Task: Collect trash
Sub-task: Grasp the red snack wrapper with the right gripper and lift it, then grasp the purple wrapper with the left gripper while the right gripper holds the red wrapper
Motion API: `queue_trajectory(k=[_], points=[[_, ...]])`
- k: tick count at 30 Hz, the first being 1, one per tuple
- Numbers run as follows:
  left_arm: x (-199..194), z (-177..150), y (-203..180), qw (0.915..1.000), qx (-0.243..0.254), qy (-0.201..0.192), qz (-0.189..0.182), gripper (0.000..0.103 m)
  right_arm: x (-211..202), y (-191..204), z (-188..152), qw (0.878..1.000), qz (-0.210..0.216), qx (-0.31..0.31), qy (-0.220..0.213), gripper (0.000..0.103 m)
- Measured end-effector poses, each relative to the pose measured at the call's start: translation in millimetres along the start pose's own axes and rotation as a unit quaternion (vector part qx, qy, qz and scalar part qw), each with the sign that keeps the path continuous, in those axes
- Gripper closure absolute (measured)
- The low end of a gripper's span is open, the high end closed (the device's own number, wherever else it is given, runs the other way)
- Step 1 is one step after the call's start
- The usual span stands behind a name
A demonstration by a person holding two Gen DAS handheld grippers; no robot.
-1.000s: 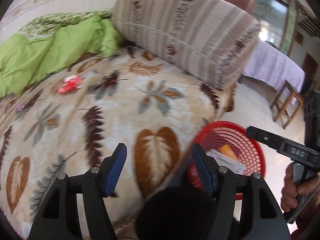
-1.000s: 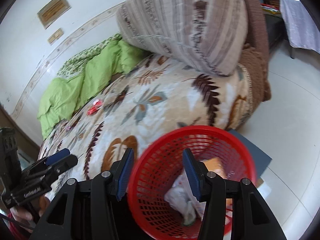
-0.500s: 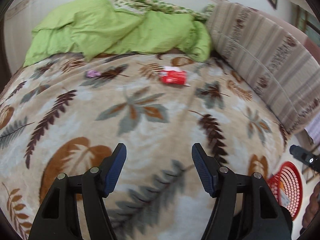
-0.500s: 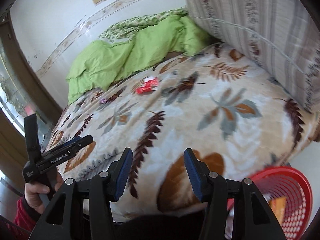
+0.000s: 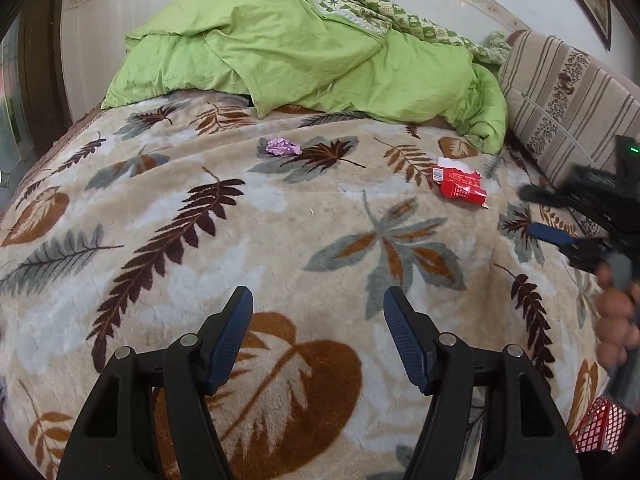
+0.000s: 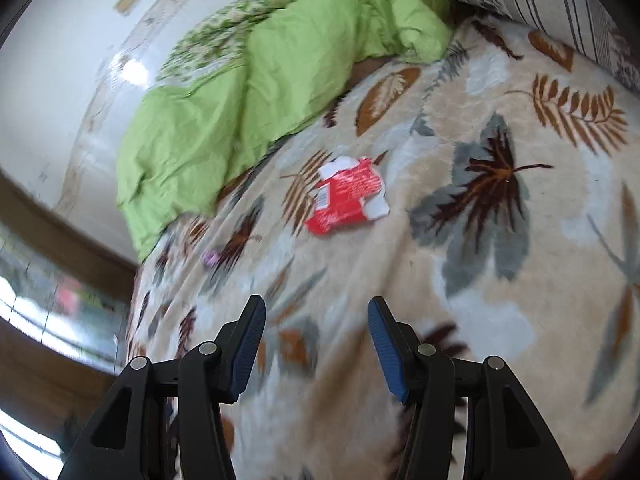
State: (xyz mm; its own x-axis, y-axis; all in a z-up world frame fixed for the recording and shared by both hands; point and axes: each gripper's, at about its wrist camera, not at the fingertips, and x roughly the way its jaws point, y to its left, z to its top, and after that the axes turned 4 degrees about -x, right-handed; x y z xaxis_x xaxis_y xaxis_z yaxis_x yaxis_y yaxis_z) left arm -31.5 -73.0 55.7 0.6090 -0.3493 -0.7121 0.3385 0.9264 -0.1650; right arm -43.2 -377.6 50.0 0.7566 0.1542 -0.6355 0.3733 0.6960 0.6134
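Left wrist: left gripper point(image 5: 318, 336) jaws apart, empty | right gripper point(image 6: 316, 338) jaws apart, empty | red wrapper point(image 5: 460, 185) and purple scrap point(image 5: 282, 146) on leaf-print blanket point(image 5: 280, 240) | red basket point(image 5: 598, 428) at lower right edge

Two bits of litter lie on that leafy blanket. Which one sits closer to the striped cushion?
The red wrapper, flattened with torn white edges. It lies toward the striped cushion, while the small crumpled purple scrap sits farther away, nearer the middle of the blanket.
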Motion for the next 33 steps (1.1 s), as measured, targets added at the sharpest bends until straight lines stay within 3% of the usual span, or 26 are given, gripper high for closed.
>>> queue_trajectory(k=[2,10,11,12,13,18,24,28,33], points=[[6.3,0.9,3.6,0.9999,-0.006,0.011,-0.001,0.036,24.3,-3.0,12.5,0.999,0.009,0.030,-0.003,0.046],[20.7,12.9,16.2,0.9996,-0.022,0.017,0.001,0.036,95.0,-31.9,42.0,0.991,-0.021,0.131,-0.010,0.047],[22.5,14.4,17.6,0.9996,-0.023,0.018,0.001,0.036,97.1,-34.6,44.0,0.990,-0.020,0.139,-0.017,0.048],[24.7,16.2,18.8,0.9995,-0.024,0.018,0.004,0.036,97.1,-36.0,46.1,0.990,-0.025,0.140,-0.021,0.057],[26.7,18.0,20.1,0.9995,-0.025,0.019,0.006,0.036,97.4,-35.4,47.8,0.990,-0.027,0.134,-0.022,0.070],[35.9,25.1,26.2,0.9987,-0.044,0.024,0.007,0.036,81.2,-15.0,38.2,0.996,-0.044,0.075,-0.026,0.088],[42.2,32.6,33.7,0.9979,-0.058,0.025,0.012,0.036,26.9,45.5,-8.3,0.996,-0.057,-0.038,-0.053,0.089],[50.7,55.2,36.5,0.9979,-0.058,0.018,0.021,0.036,-14.1,66.0,-40.0,0.992,-0.055,-0.059,-0.095,0.089],[81.4,102.8,44.3,0.9946,-0.100,0.025,0.009,0.036,-9.4,71.1,-40.9,0.989,-0.051,-0.087,-0.113,0.089]])
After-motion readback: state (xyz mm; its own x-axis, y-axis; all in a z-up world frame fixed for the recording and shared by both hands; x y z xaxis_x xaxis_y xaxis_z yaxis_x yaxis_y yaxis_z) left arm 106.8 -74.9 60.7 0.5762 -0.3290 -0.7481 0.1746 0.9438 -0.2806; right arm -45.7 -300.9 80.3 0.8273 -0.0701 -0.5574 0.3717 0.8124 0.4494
